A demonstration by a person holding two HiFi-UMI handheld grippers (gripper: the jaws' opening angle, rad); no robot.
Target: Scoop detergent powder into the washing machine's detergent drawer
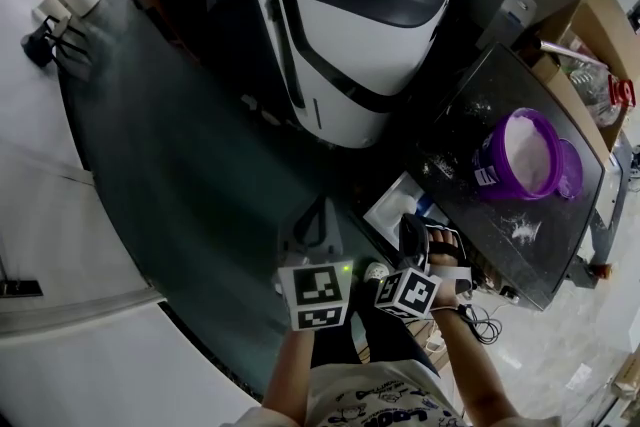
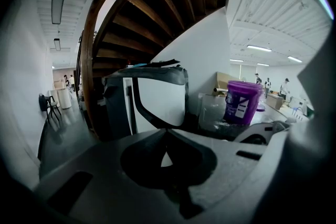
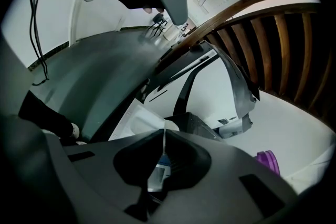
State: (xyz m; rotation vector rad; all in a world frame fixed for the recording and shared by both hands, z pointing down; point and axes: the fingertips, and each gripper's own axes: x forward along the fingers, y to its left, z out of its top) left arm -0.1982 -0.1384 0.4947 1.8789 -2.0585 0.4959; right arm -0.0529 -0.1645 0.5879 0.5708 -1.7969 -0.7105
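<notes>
left gripper: jaw tips met, nothing between them. right gripper: same, tips together, empty. both were held low and side by side near the person's body, well short of the washing machine. purple bucket stood open on the dark table, right of the machine, with white detergent powder inside. purple lid lay just beside the bucket. spilled powder lay scattered on the tabletop. cardboard box sat beyond the table.
</notes>
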